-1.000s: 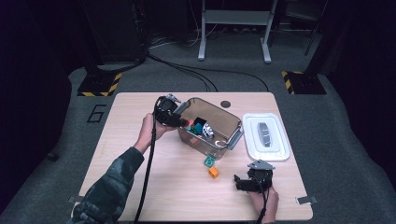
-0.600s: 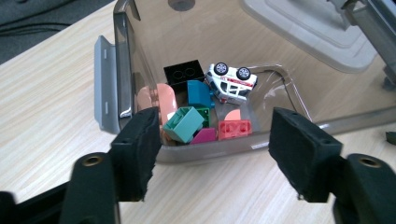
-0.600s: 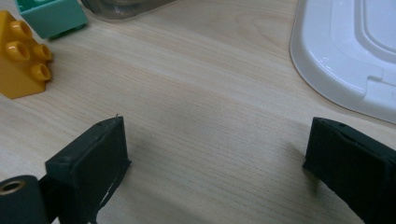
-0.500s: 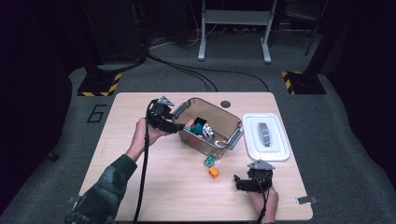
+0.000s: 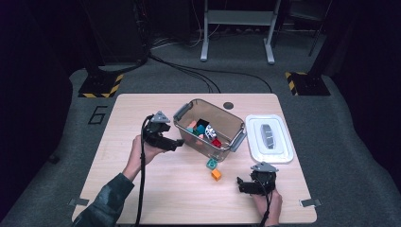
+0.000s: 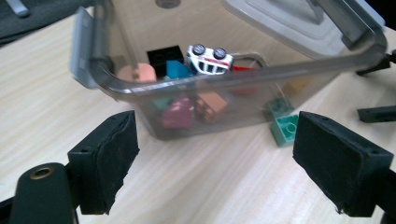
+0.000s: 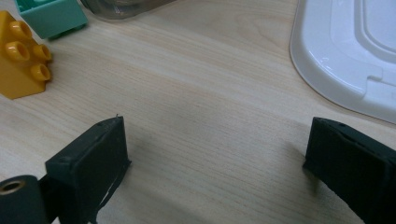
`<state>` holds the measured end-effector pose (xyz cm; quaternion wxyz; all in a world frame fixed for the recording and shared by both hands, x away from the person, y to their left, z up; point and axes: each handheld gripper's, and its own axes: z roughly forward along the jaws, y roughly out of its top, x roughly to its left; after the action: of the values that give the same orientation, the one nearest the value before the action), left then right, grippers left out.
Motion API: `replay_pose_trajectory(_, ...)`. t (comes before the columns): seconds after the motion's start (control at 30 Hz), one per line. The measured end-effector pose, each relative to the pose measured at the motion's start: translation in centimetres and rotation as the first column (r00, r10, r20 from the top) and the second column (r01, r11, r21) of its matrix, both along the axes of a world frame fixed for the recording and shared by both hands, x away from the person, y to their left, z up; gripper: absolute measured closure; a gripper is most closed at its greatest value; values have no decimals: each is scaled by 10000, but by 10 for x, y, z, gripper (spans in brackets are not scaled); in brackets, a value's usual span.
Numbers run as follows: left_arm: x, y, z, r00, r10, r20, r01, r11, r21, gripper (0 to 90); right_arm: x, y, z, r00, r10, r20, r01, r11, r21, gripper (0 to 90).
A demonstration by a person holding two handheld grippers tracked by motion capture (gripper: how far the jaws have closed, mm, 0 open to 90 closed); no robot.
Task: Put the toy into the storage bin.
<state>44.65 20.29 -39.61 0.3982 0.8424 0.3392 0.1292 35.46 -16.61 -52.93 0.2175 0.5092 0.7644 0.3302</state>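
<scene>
The work in hand looks like loading toy bricks into the clear plastic bin (image 5: 208, 128), and it appears well along. The bin already holds a white toy car (image 6: 209, 59), a teal brick (image 6: 178, 69), a pink piece (image 6: 137, 73) and several others. Two remain on the table: a green brick (image 5: 211, 163) and an orange brick (image 5: 216, 174).

The left gripper (image 5: 171, 144) sits just outside the bin's near wall. Its jaws have just been opening and now stand wide with nothing between them, only bare tabletop. Ahead of those jaws is the bin wall; beyond the right-hand jaw lies the green brick (image 6: 286, 129), close to the bin's corner. What it let go of cannot be told for sure, since the contents blur through the wall.

The right gripper (image 5: 246, 186) rests low near the table's front edge, jaws spread wide and empty. The orange brick (image 7: 21, 56) lies ahead and off past its left-hand jaw, the green one (image 7: 50, 16) just beyond that. The white lid (image 7: 348, 51) sits ahead past its right-hand jaw.

Room is fair: open wood runs between the right jaws and the orange brick. The green brick sits tight against the bin, so a jaw has little space on that side. The lid is still off.
</scene>
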Motion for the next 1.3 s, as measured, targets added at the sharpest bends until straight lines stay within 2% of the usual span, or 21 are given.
replay_pose_trajectory(0.13,-10,-5,-12,9999,-131,-64,131,9999,98,136,0,0,0,10000,0,0,0,10000,-2,48)
replay_pose_trajectory(0.37,-24,-15,-39,9991,-278,-326,277,9996,-33,145,0,0,0,10000,15,18,-15,10000,-11,49)
replay_pose_trajectory(0.43,-28,-19,-47,9986,-313,-417,305,9993,-196,142,0,0,0,10000,11,22,-11,10000,-9,48)
replay_pose_trajectory(0.73,-47,-47,-75,9962,-703,-519,691,9973,-248,112,0,0,0,10000,8,21,-8,10000,-17,49)
replay_pose_trajectory(0.87,-51,-62,-84,9939,-811,-754,785,9962,-368,71,0,0,0,10000,7,21,-7,10000,-18,49)
replay_pose_trajectory(0.93,-52,-69,-87,9926,-946,-762,926,9953,-293,59,0,0,0,10000,0,24,0,10000,-17,50)
replay_pose_trajectory(1.1,-58,-87,-95,9920,-1146,-527,1145,9934,-49,54,0,0,0,10000,-2,22,2,10000,-17,49)
replay_pose_trajectory(1.17,-59,-93,-98,9903,-1252,-604,1256,9921,26,48,0,0,0,10000,-3,23,3,10000,-16,49)
replay_pose_trajectory(1.3,-63,-105,-104,9888,-1403,-509,1412,9899,152,44,0,0,0,10000,1,21,-1,10000,-19,50)
